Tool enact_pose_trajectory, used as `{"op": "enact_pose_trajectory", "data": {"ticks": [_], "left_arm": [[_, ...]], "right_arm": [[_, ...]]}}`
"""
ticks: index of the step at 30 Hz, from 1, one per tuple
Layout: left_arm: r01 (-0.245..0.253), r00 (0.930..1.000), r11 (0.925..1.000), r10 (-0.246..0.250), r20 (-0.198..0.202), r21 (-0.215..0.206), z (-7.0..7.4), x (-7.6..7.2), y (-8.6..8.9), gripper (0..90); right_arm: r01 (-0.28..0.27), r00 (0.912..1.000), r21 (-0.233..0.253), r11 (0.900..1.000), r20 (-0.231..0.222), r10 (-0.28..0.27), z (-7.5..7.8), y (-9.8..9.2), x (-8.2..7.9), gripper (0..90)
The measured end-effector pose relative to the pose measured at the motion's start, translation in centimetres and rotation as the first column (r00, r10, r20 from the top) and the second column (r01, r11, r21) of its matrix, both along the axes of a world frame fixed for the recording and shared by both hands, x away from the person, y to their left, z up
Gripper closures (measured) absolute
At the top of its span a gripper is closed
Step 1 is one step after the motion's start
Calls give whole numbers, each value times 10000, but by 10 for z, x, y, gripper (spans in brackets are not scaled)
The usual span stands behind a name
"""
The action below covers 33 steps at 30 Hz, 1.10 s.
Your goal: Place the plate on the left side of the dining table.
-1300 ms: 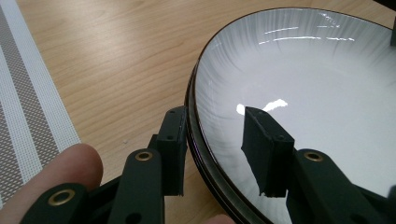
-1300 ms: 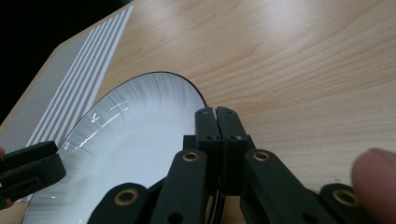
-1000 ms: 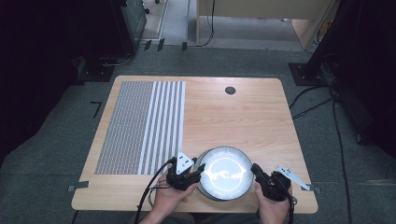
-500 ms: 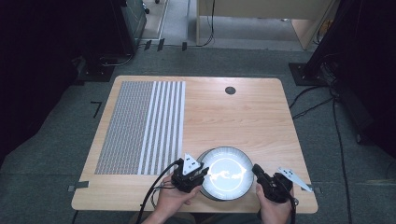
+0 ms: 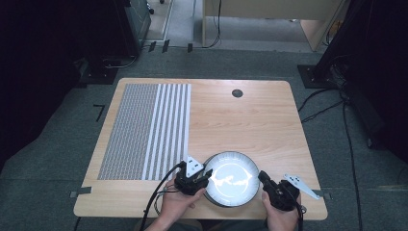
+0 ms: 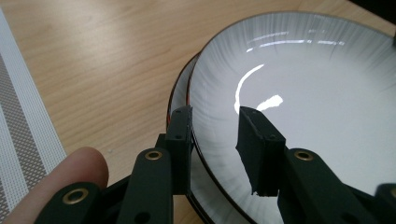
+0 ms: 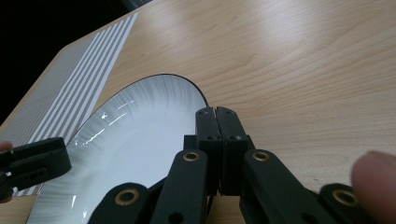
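Two plates sit stacked at the near edge of the table (image 5: 269, 120), just right of the striped placemat (image 5: 144, 130), and the work in hand is the separation of the top plate (image 5: 232, 179) from the lower plate (image 6: 180, 95). Compared with one second ago, the left gripper (image 5: 192, 179) has moved right and closed in on the stack's left rim, while the right gripper (image 5: 278, 191) has shifted slightly toward the near right of the rim. In the left gripper view the jaws stand apart and straddle the top plate's rim — one jaw outside, over the lower plate's exposed edge, the other over the glazed inner surface — with nothing clamped yet. In the right gripper view the jaws are pressed together with no gap; the top plate's rim lies just beside them, and whether it is pinched between them cannot be told. The change indicates that the approach phase is largely finished: the left gripper appears positioned to close on the top plate's rim alone. The likely hazard is a jaw catching both rims — the lower edge protrudes only slightly.
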<state>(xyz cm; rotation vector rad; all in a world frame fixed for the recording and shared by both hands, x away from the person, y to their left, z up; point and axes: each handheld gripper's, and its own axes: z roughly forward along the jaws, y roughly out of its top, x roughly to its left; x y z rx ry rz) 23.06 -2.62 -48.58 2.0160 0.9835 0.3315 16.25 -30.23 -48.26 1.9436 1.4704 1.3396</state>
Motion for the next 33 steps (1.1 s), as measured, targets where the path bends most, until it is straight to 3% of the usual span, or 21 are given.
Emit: {"op": "enact_pose_trajectory", "data": {"ticks": [2, 6, 9, 15, 20, 23, 26, 31, 33], "left_arm": [[13, 10000, 10000, -13, -56, -2, 0, 0, 0, 656], [-74, 9993, 10000, 75, 356, -28, 4, -4, -2, 663], [-23, 10000, 10000, 22, -25, -24, 1, -1, -2, 660], [70, 9997, 9999, -68, -238, 82, -6, 0, -6, 653], [136, 9994, 9998, -132, -319, 142, -9, 0, -8, 651], [144, 9993, 9998, -140, -340, 116, -9, 1, -8, 653], [107, 9994, 9999, -104, -316, 105, -10, 1, -9, 655], [96, 9995, 9999, -93, -316, 90, -10, 1, -9, 657], [73, 9995, 10000, -71, -301, 61, -10, 1, -9, 659]], "right_arm": [[47, 10000, -13, 10000, 1, -47, 0, 0, 0, 899], [66, 10000, 36, 10000, 69, -66, 1, -1, -1, 898], [92, 9999, 75, 9999, 91, -93, 1, -2, -2, 898], [119, 9997, 67, 9999, 208, -121, 2, -5, -3, 890], [94, 9998, 290, 9995, 159, -99, 0, -9, -3, 776], [-43, 10000, 486, 9988, 51, 41, -2, -8, -2, 725], [-257, 9990, 564, 9981, -343, 277, -8, -2, 0, 693], [-467, 9959, 709, 9964, -739, 519, -15, 5, 2, 698], [-272, 9954, 810, 9963, -894, 344, -15, 7, 2, 719]]}}
